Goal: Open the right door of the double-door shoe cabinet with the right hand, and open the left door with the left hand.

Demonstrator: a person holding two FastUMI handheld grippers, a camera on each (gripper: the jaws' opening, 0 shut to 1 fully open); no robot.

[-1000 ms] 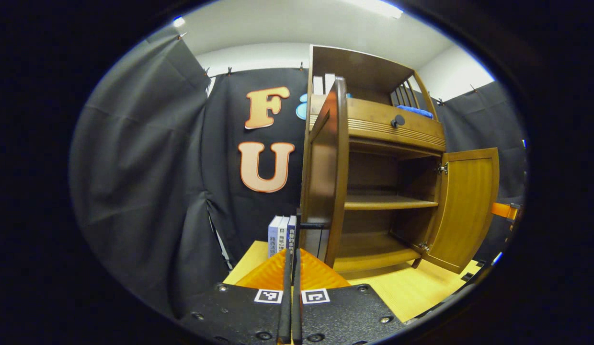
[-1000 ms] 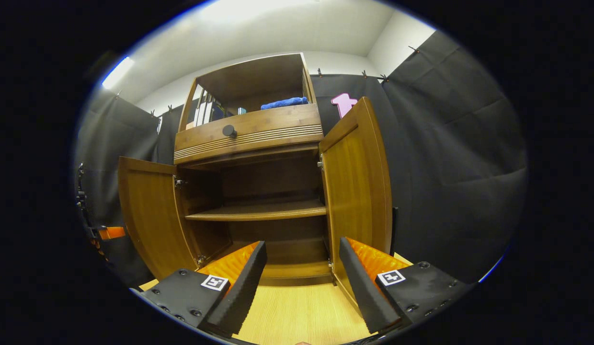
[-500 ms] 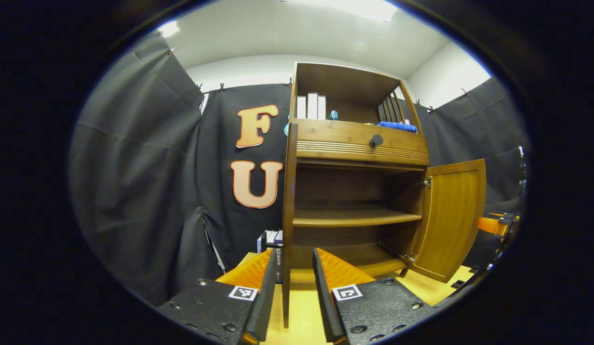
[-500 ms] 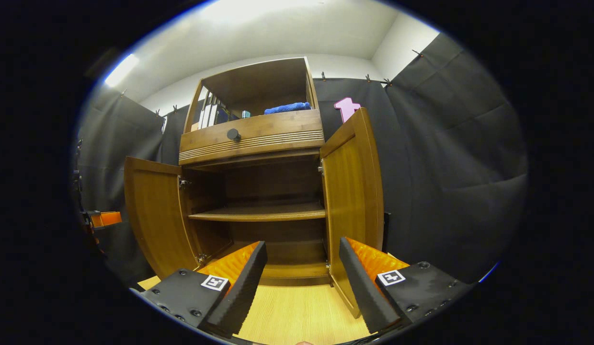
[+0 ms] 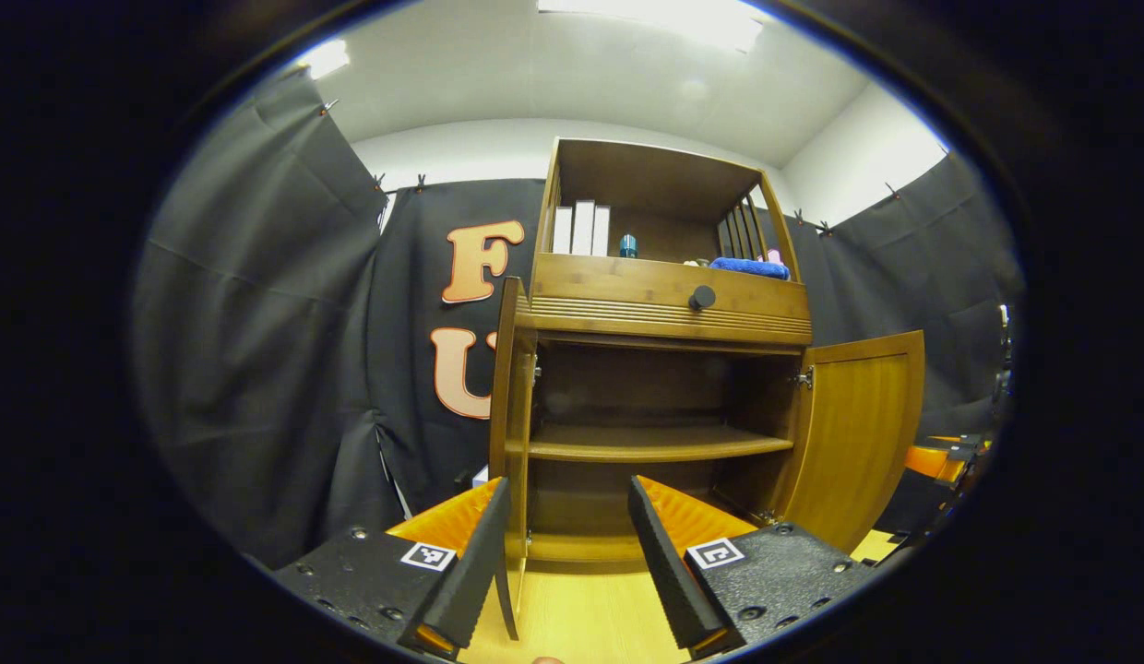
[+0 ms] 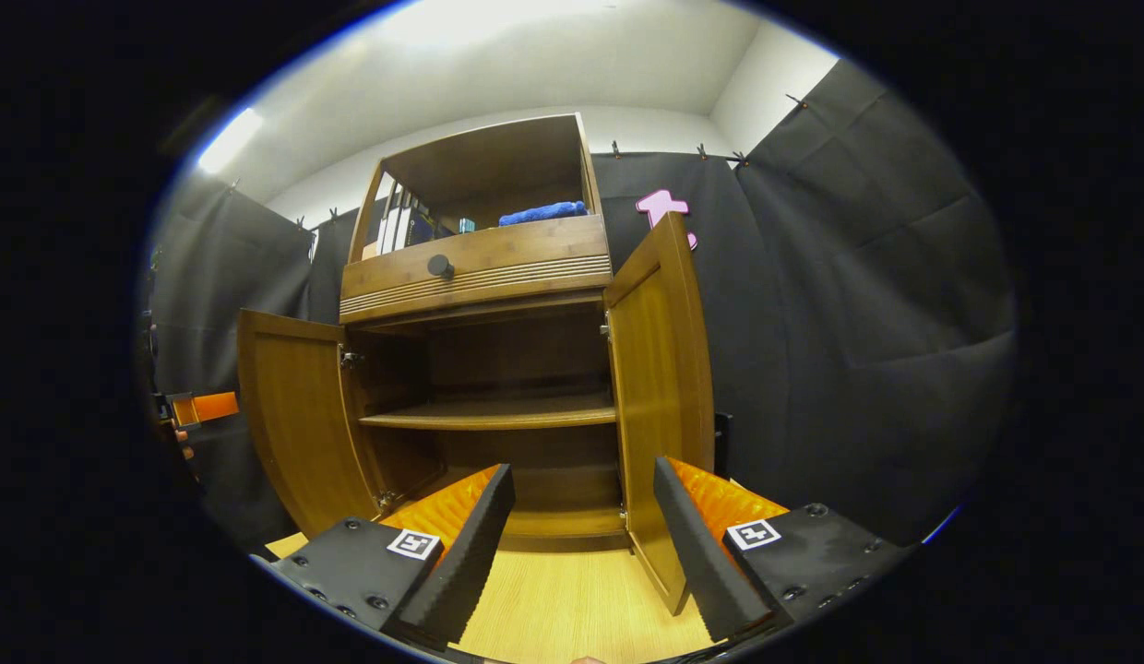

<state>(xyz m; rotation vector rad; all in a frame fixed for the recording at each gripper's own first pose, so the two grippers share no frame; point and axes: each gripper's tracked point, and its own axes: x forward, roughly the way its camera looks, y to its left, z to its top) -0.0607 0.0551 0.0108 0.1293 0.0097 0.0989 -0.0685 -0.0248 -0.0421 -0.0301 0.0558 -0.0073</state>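
Nearby, left door [image 5: 512, 433] shows edge-on, face hidden.

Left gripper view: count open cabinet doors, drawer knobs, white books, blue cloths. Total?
Open doors: 2 (left door, right door)
Drawer knob: 1
White books: 3
Blue cloth: 1
Total: 7
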